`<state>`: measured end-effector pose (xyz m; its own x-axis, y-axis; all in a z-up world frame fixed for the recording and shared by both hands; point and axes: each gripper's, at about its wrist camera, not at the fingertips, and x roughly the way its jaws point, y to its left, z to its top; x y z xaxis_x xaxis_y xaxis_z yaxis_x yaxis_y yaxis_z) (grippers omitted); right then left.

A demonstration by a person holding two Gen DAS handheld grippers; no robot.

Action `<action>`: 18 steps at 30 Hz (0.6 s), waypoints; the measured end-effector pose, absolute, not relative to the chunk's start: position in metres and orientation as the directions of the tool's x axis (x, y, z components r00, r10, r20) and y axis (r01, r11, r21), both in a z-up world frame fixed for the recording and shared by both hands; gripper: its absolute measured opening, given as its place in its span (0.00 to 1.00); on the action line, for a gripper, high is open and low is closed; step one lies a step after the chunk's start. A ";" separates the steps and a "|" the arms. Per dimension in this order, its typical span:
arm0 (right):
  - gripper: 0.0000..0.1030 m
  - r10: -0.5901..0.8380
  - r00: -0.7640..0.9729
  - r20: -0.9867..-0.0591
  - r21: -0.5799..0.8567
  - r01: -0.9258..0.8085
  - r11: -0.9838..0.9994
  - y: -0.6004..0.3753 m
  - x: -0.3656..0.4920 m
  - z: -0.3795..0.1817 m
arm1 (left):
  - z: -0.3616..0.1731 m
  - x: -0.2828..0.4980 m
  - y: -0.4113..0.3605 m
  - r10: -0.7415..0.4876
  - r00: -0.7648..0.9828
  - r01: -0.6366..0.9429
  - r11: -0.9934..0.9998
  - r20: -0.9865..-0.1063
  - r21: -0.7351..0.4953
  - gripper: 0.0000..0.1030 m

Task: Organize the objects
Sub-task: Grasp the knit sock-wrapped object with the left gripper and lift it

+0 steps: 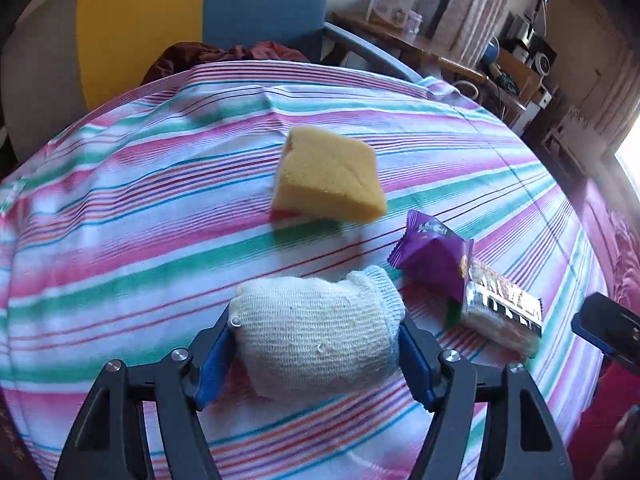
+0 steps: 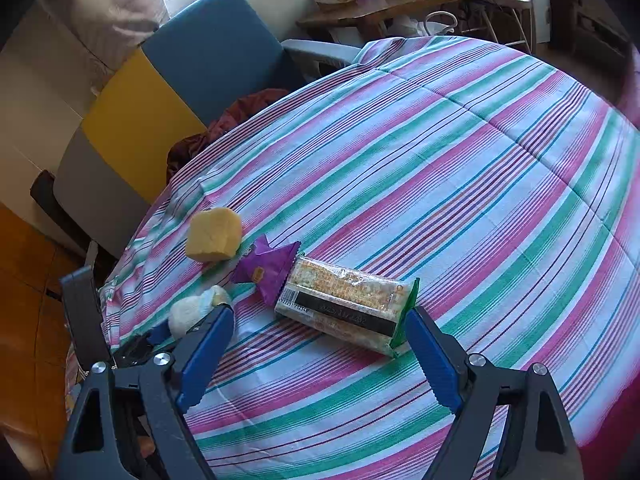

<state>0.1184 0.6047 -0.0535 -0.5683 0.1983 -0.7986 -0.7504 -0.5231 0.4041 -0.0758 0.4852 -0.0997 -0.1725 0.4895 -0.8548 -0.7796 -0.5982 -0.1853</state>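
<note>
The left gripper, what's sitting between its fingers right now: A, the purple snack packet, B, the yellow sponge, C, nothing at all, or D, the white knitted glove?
D: in the left wrist view the left gripper has its blue fingers against both sides of the white knitted glove, while the yellow sponge and the purple snack packet lie apart on the striped cloth.

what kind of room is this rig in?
Likely a lived-in home room, not a lab: a table under a striped tablecloth, a blue and yellow chair beside it, a cluttered wooden side table by curtains.
</note>
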 end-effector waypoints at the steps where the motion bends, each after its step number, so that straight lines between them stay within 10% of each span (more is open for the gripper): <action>1: 0.86 0.198 -0.568 -0.799 0.403 -0.750 -0.525 0.605 0.118 -0.053 | -0.098 -0.074 0.474 0.503 -0.162 -0.772 -0.601 -0.849 -0.208 0.70; 18: 0.86 0.247 -0.475 -0.844 0.195 -0.702 -0.685 0.575 0.086 -0.059 | -0.096 0.017 0.340 0.539 -0.282 -0.836 -0.543 -0.794 -0.072 0.70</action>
<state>0.0863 0.5751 -0.0586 -0.4751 0.2472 -0.8445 -0.7024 -0.6846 0.1948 0.0174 0.3403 -0.0959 -0.2816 0.5389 -0.7939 -0.8364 -0.5434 -0.0722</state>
